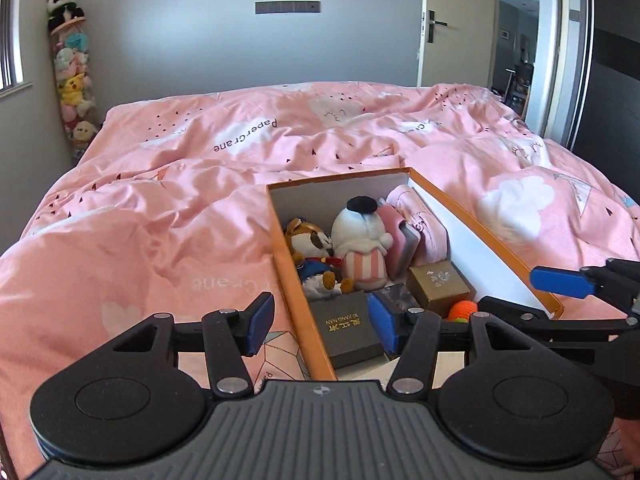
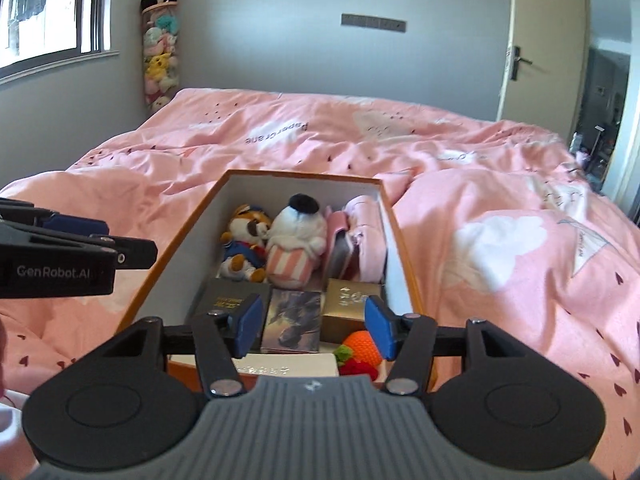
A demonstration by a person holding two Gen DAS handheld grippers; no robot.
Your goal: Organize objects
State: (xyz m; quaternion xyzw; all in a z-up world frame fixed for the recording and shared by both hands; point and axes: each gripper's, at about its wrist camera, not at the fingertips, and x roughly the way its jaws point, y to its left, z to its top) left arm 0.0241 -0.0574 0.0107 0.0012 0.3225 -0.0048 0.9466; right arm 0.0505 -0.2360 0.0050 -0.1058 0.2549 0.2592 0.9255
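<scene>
An orange cardboard box (image 1: 294,280) (image 2: 404,248) lies open on the pink bed. Inside are a brown dog plush (image 1: 308,248) (image 2: 244,240), a white plush with a black cap (image 1: 362,240) (image 2: 296,236), pink items (image 1: 416,224) (image 2: 360,236), a dark box with gold letters (image 1: 346,328) (image 2: 230,296), a gold box (image 1: 438,286) (image 2: 348,304), a picture card box (image 2: 294,320) and an orange knitted toy (image 1: 460,312) (image 2: 362,346). My left gripper (image 1: 322,326) is open and empty over the box's near left wall. My right gripper (image 2: 316,328) is open and empty over the box's near end.
The pink duvet (image 1: 200,208) (image 2: 500,248) covers the bed around the box. A tall tube of plush toys (image 1: 74,76) (image 2: 160,52) stands in the far left corner. A door (image 1: 456,24) (image 2: 540,40) stands open at the right. The other gripper shows at each view's edge (image 1: 568,282) (image 2: 76,252).
</scene>
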